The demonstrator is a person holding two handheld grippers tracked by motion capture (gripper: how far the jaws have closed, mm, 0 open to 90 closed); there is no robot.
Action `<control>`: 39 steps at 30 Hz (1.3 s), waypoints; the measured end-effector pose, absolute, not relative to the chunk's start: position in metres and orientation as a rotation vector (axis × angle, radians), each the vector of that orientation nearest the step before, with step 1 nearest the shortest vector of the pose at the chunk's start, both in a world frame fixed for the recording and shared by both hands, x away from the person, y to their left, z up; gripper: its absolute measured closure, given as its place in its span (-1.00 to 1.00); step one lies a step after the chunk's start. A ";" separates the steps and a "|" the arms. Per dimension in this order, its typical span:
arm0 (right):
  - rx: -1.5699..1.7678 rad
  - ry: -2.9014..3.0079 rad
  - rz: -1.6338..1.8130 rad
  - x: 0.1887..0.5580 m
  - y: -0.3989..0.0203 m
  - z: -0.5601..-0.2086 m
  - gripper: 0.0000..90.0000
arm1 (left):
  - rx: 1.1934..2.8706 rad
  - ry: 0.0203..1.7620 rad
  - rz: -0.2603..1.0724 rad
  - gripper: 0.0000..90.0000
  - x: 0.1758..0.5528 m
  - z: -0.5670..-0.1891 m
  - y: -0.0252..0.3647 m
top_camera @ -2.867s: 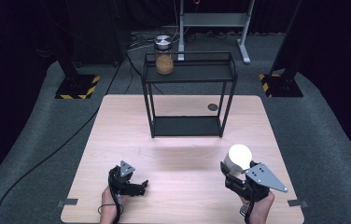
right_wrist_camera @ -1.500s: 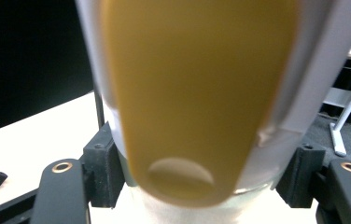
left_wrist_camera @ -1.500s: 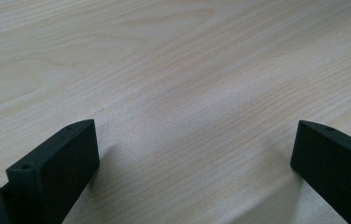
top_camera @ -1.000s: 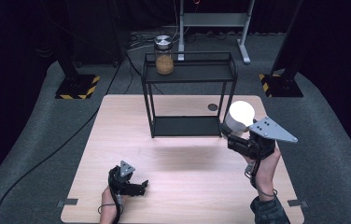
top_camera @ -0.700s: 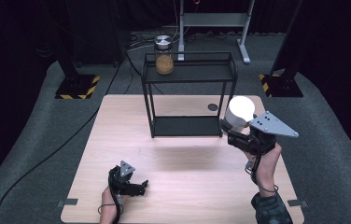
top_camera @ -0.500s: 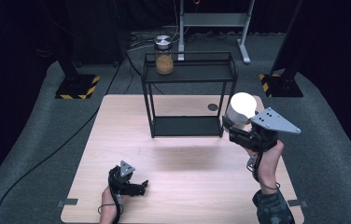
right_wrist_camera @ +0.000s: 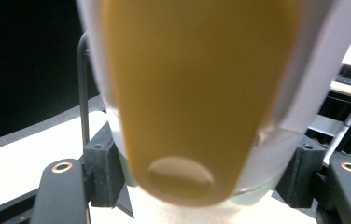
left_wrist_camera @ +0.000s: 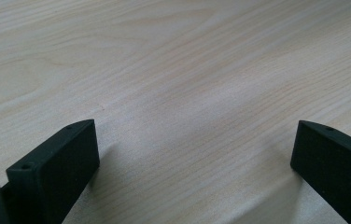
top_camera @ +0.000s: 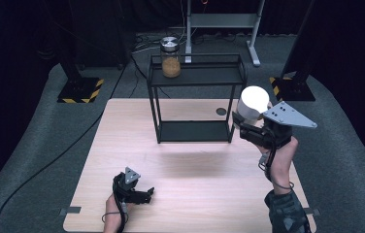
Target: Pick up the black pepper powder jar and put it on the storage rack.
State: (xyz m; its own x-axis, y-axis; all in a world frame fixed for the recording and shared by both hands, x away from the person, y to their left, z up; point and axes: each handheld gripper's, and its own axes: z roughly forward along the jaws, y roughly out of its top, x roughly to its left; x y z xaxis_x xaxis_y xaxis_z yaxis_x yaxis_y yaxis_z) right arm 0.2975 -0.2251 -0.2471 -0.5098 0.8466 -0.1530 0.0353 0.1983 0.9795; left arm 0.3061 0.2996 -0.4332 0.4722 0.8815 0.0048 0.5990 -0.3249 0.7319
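From my remote station I look down on the pale wooden bench [top_camera: 190, 194], ringed by grey carpet and dark curtains. At its far middle stands a black two-tier metal rack [top_camera: 195, 99], its lower shelf bare. On the far left corner of the rack's top shelf sits a glass jar [top_camera: 170, 57] with a silver lid and an orange-brown filling.

My right claw [top_camera: 244, 127] is raised above the right side of the bench, just right of the rack's near right leg, clamped on a white cylindrical container [top_camera: 252, 103] whose bright top faces the overhead camera. Up close in the right gripper view, the container [right_wrist_camera: 299, 84] looms between the jaws, white-walled with a broad yellow-orange panel on its face and what may be a clear base, though the blur makes that hard to judge.

My left claw [top_camera: 144, 193] rests on the near left part of the bench, well apart from the rack. In the left gripper view its jaws stand wide apart over bare wood grain, nothing between them.

A small dark round fitting [top_camera: 221, 111] is set in the bench near the rack's far right leg.
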 end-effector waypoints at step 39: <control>0.849 1.796 1.393 0.341 -0.220 -0.200 -0.33 | 2.049 1.219 0.538 -0.99 0.306 -0.433 0.300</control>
